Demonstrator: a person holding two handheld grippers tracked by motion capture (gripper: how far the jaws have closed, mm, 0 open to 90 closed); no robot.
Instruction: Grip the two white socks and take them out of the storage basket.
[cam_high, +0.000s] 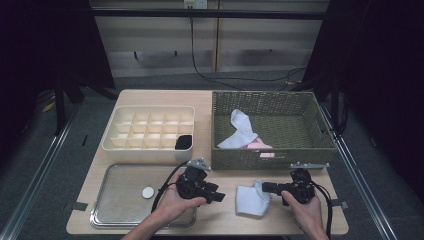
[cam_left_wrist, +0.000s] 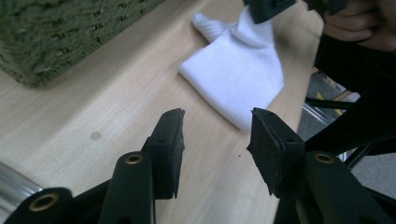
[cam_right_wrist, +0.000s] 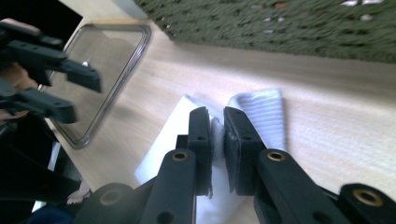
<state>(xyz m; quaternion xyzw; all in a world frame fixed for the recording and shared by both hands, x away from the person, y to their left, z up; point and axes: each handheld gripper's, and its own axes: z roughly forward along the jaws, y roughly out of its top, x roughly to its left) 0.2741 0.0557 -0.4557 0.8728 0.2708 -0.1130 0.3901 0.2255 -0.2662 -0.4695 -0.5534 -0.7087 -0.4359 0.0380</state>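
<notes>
Forearms enter at 6 o'clock, hands low and level over the table (cam_high: 225, 220), jaws pointing inward at each other. Between them lies the folded white sock (cam_high: 253, 200), toward 5 o'clock below the wicker basket (cam_high: 272, 157); the right gripper (cam_high: 266, 188) pinches its cuff edge, while the left gripper (cam_high: 220, 196) stands apart, empty, just short. Risk, by my reading: the thin pinch slips and the fold springs open if the left nudges the cloth.
</notes>
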